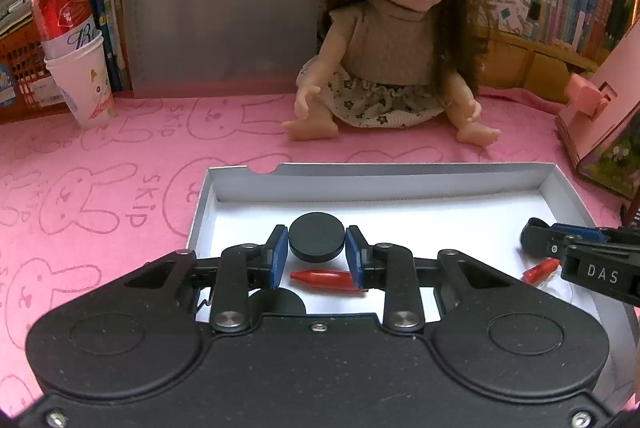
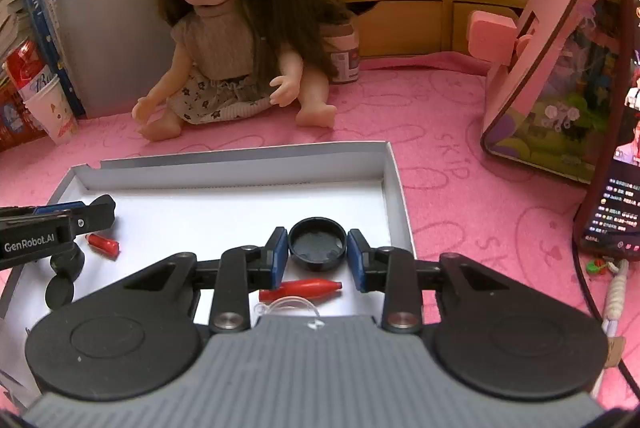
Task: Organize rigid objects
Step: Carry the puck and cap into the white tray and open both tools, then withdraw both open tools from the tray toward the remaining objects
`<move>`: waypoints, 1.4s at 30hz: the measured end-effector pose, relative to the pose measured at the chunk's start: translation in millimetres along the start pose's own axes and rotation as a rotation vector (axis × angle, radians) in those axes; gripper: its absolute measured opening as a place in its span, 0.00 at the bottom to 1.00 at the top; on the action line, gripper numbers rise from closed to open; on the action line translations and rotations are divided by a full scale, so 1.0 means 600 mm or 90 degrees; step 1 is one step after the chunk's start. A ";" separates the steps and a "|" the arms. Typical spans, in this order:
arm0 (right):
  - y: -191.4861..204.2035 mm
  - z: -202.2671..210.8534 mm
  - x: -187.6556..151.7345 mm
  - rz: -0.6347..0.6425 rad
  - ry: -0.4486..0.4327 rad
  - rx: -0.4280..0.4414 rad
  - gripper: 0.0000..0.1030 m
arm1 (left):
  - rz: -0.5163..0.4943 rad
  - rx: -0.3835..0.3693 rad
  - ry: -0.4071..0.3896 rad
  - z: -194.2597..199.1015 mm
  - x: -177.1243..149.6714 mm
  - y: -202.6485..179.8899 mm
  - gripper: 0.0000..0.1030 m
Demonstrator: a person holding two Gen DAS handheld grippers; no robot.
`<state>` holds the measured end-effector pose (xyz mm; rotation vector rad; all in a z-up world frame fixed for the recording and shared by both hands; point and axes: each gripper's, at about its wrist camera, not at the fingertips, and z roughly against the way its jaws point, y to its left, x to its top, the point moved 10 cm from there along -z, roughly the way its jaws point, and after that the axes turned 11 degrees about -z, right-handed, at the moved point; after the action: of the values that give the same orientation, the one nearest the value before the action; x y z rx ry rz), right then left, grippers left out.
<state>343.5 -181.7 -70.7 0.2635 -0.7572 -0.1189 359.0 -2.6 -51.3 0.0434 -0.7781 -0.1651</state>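
Both grippers are held low over the shallow white cardboard box (image 1: 400,174), which lies on the pink rabbit-print cloth (image 1: 100,156).

Left gripper (image 1: 317,252): blue pads are clamped on a flat black disc-shaped cap (image 1: 317,237), closed face up. Beneath it, on the box floor, a small red bullet-shaped plastic piece (image 1: 326,278) lies on its side.

Right gripper (image 2: 317,253): jaws are set close around a round black cap with its hollow side up (image 2: 317,243); whether the pads press on it cannot be told. Nearer, a second red tapered piece (image 2: 302,288) lies beside a clear curved plastic part (image 2: 288,306).

Risks: a smooth round cap could squirt from the pads if gripped off-centre; on lowering, a finger could nudge the red piece beneath.

Beyond the box, a long-haired doll (image 1: 396,40) is seated.
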 end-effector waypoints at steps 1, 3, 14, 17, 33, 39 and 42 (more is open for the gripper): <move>0.001 0.000 0.000 0.001 0.000 0.000 0.39 | -0.004 0.002 0.000 0.000 0.000 -0.001 0.28; 0.002 0.001 0.002 -0.002 -0.004 0.002 0.42 | -0.009 0.005 0.000 0.001 -0.001 -0.002 0.29; 0.027 0.061 -0.013 0.063 -0.049 0.029 0.71 | -0.022 -0.027 -0.019 0.052 -0.010 -0.015 0.51; 0.033 0.089 -0.018 0.076 -0.060 0.051 0.75 | -0.031 -0.043 -0.032 0.082 -0.018 -0.021 0.54; 0.031 0.254 -0.119 0.203 -0.153 0.100 0.87 | -0.151 -0.141 -0.063 0.261 -0.146 -0.100 0.63; 0.020 0.270 -0.161 0.198 -0.142 0.103 0.88 | -0.151 -0.190 -0.038 0.288 -0.204 -0.123 0.63; 0.017 0.272 -0.180 0.199 -0.131 0.107 0.89 | -0.160 -0.208 -0.029 0.298 -0.231 -0.136 0.63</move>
<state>153.0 -181.6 -25.7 0.2925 -1.0061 0.2171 126.0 -56.4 -28.5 -0.1729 -0.7812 -0.5308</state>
